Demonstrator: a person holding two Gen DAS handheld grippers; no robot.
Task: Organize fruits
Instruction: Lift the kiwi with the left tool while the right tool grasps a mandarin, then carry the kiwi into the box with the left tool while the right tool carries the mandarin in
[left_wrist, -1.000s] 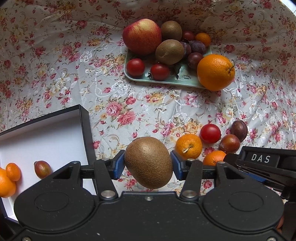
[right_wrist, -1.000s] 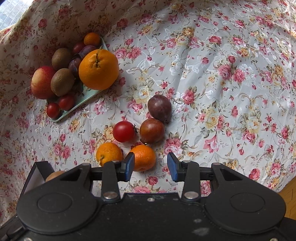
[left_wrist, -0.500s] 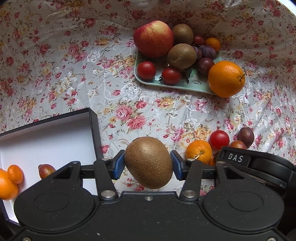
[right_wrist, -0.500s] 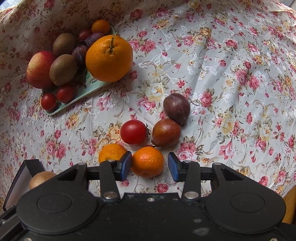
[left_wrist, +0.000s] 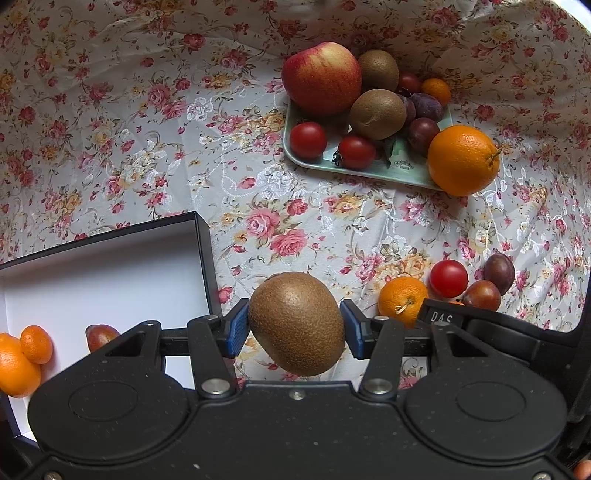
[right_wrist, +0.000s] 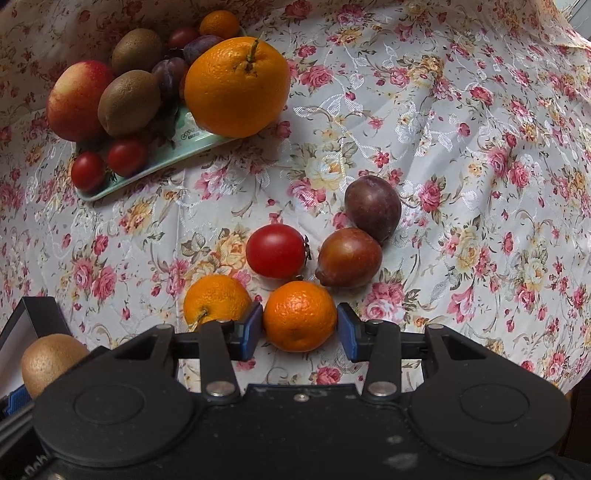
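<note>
left gripper (left_wrist: 294, 328) clamped kiwi (left_wrist: 296, 324) beside box (left_wrist: 205, 243) | right gripper (right_wrist: 300, 328) pads flanked mandarin (right_wrist: 300, 315) on cloth (right_wrist: 461, 155), grip unclear | tray (left_wrist: 369, 170) beyond

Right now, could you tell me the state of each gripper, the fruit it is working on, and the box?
left gripper: shut on the kiwi, held off the cloth.
right gripper: pads astride the mandarin, grip uncertain.
box: open, lidless, partly filled with fruit.
</note>
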